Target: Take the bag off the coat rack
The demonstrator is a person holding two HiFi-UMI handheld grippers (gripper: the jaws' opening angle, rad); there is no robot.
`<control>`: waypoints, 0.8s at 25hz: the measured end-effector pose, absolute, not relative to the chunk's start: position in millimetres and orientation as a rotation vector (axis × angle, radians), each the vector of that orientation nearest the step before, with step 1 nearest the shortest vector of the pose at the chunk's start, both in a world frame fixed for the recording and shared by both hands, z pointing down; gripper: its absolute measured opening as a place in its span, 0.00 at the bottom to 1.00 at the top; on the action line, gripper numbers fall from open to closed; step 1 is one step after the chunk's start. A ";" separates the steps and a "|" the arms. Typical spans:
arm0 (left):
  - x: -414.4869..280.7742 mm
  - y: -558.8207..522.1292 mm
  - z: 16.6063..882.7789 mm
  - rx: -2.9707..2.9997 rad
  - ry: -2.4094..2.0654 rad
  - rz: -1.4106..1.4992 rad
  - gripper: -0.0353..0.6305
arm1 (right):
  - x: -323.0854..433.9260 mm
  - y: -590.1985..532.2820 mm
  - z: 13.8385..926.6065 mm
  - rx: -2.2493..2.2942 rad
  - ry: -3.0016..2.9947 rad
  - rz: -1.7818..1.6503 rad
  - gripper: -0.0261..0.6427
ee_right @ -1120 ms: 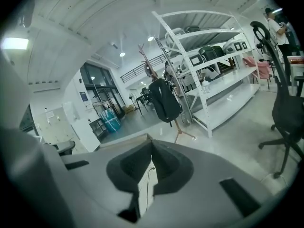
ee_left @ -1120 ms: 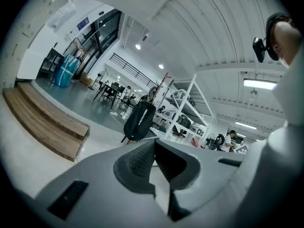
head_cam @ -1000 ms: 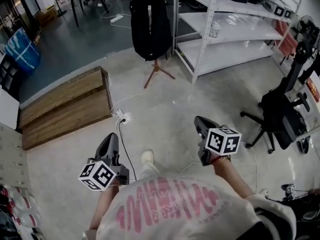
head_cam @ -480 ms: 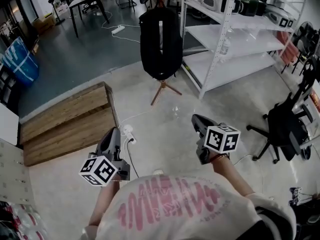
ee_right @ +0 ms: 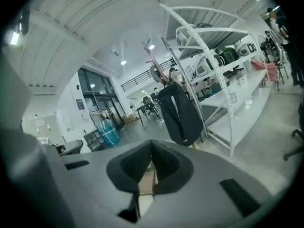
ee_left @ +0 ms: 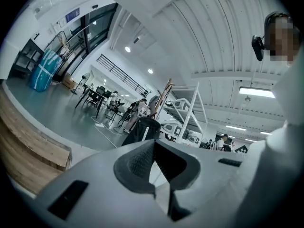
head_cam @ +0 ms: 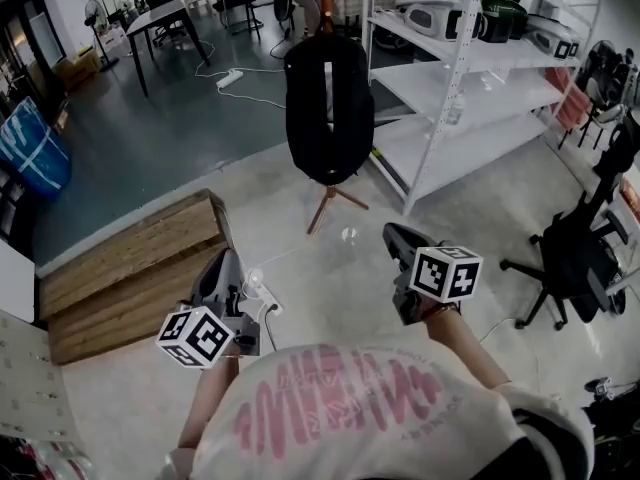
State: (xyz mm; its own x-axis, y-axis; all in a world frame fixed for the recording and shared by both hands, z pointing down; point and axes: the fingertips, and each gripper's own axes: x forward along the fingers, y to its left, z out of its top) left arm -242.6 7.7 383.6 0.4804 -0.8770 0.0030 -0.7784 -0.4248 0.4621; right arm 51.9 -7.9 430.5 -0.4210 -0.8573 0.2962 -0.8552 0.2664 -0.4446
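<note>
A black bag (head_cam: 329,105) with a pale stripe hangs on a wooden tripod coat rack (head_cam: 331,197) ahead of me on the concrete floor. It also shows as the dark bag (ee_right: 180,113) in the right gripper view and, small and far, as the bag (ee_left: 142,129) in the left gripper view. My left gripper (head_cam: 222,271) is shut and holds nothing, well short of the rack and to its left. My right gripper (head_cam: 397,240) is also shut and holds nothing, nearer the rack's right side. Both are apart from the bag.
A white metal shelving unit (head_cam: 470,78) stands right of the rack. A low wooden platform (head_cam: 130,268) lies to the left. A black office chair (head_cam: 580,253) is at the right. A white power strip and cable (head_cam: 262,303) lie on the floor between my grippers. Desks stand at the back.
The bag and rack have grown larger and moved lower in the head view as I came closer. Both grippers stayed shut and moved forward with me.
</note>
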 end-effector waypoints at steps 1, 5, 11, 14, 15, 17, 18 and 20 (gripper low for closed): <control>-245.9 2.3 383.6 2.329 -1.378 -0.337 0.06 | 49.3 -12.1 430.3 -1.694 2.494 -0.871 0.05; -253.5 -18.0 384.2 2.338 -1.370 -0.357 0.06 | 43.2 -28.3 434.0 -1.716 2.496 -0.868 0.05; -244.0 -37.7 409.8 2.305 -1.320 -0.315 0.06 | 38.2 -38.8 456.5 -1.732 2.532 -0.933 0.05; -242.4 -45.1 409.9 2.343 -1.283 -0.275 0.06 | 30.4 -46.7 464.9 -1.740 2.520 -0.971 0.05; -243.1 -49.5 408.6 2.352 -1.277 -0.275 0.06 | 27.4 -51.9 466.3 -1.737 2.516 -0.978 0.05; -242.7 -63.1 408.9 2.360 -1.267 -0.283 0.06 | 21.6 -65.3 468.2 -1.719 2.523 -0.977 0.05; -240.9 -72.1 410.5 2.361 -1.261 -0.285 0.06 | 19.0 -73.1 469.2 -1.705 2.540 -0.968 0.05; -235.1 -92.5 413.7 2.365 -1.251 -0.278 0.06 | 15.8 -90.6 471.9 -1.693 2.595 -0.940 0.05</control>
State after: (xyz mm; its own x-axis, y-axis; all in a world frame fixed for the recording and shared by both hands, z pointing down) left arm -235.1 -92.5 413.7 0.5686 -0.8221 0.0302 -0.7318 -0.4887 0.4750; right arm 15.8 -90.6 471.9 -0.4496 -0.8084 0.3799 -0.8641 0.2860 -0.4141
